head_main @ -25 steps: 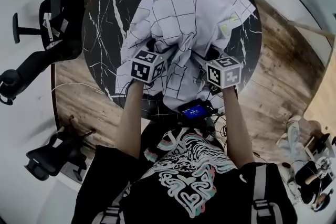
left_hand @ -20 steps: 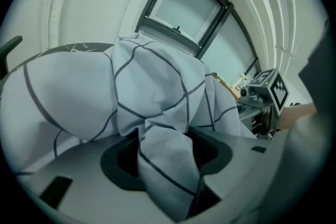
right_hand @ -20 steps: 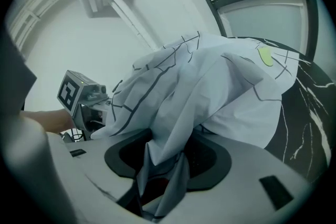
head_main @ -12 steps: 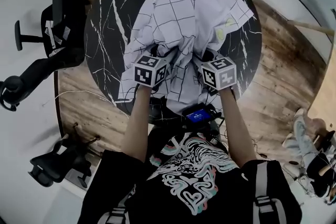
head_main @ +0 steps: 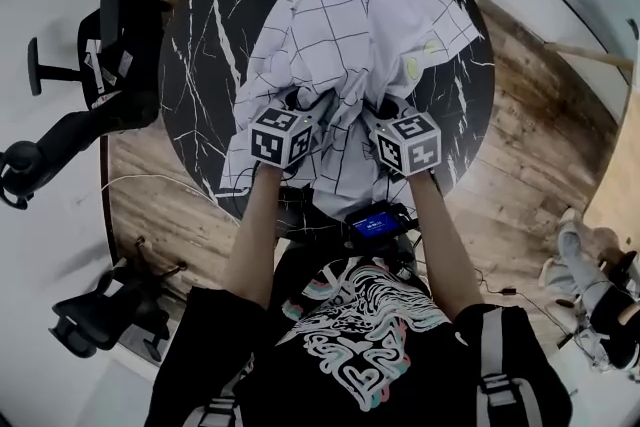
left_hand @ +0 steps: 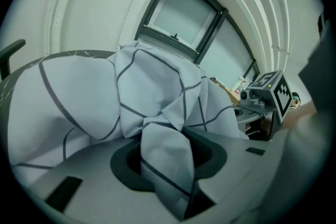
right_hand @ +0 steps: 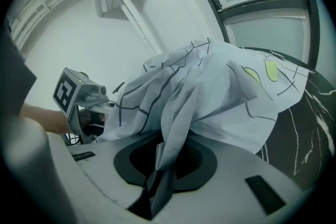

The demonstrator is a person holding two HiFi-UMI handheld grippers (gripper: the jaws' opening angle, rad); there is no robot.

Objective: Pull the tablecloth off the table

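The only markings on show are the black-and-white square codes on the cube of the left gripper (head_main: pixel 299 103) and the cube of the right gripper (head_main: pixel 386 107), while a small device (head_main: pixel 376 221) at the person's waist glows blue, its display too small to read. The tablecloth (head_main: pixel 350 25), pale with a thin dark grid and a few yellow-green patches near its right edge, lies bunched into a rumpled heap on the round black table (head_main: pixel 205 25) veined in white, its near edge spilling over the rim toward the person. Both grippers reach into the cloth's near side, side by side. Each gripper's own view shows a fold of the tablecloth running down into the narrow gap between its jaws, which are closing on the fabric and pinching it, the rest billowing up just ahead. Black office chairs (head_main: pixel 110 35) stand well left of the table on the wood floor (head_main: pixel 540 135).
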